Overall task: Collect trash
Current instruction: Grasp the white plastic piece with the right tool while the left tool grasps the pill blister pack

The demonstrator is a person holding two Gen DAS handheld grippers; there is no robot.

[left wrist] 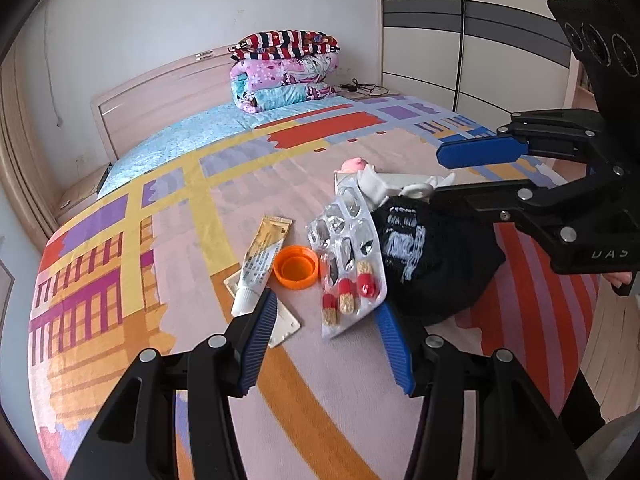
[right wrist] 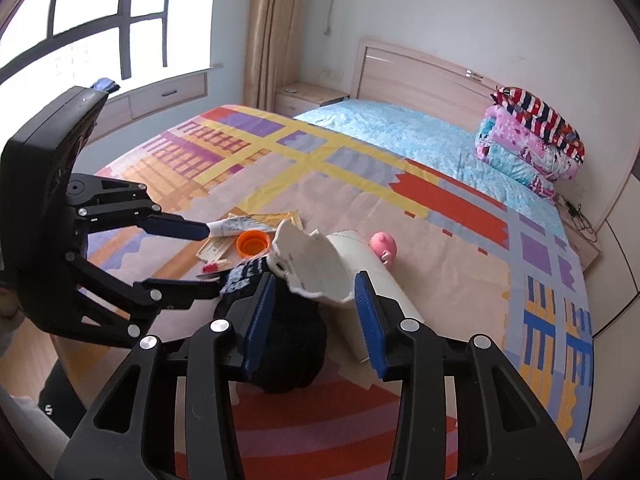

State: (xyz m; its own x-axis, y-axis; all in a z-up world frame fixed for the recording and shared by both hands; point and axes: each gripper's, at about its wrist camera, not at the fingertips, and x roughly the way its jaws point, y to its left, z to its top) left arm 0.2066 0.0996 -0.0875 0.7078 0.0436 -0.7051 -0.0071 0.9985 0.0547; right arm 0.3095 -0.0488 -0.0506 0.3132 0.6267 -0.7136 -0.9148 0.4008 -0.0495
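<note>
We held the left gripper (left wrist: 326, 308) low over the bed with its blue fingers (left wrist: 262, 336) apart, and they were not squeezing anything. The pill sheet (left wrist: 348, 264) lay between them, its near corner by the right finger. Most of its pockets were torn open, and three red and tan pills sat at the near end. Just left of it was an orange cap (left wrist: 296, 266), open side up. Beside the cap lay a white and gold tube (left wrist: 260, 268), on top of a small flat packet (left wrist: 280, 326).

Our right gripper (right wrist: 316, 300) had its fingers partly apart too. A crumpled white wrapper (right wrist: 316, 268) stuck up between the tips, but we could not tell if the pads pressed on it. Under it was a black knit thing (right wrist: 280, 344) with white marks. Behind the wrapper lay a long white box (right wrist: 376, 276), and a little pink toy (right wrist: 384, 248) sat just past it.

All of this was on a bedspread (left wrist: 160, 240) with yellow, purple and orange blocks. Far back, folded blankets (left wrist: 284, 72) were stacked by the wooden headboard (left wrist: 160, 92). A window (right wrist: 80, 20) and a curtain (right wrist: 272, 32) were off to the side.
</note>
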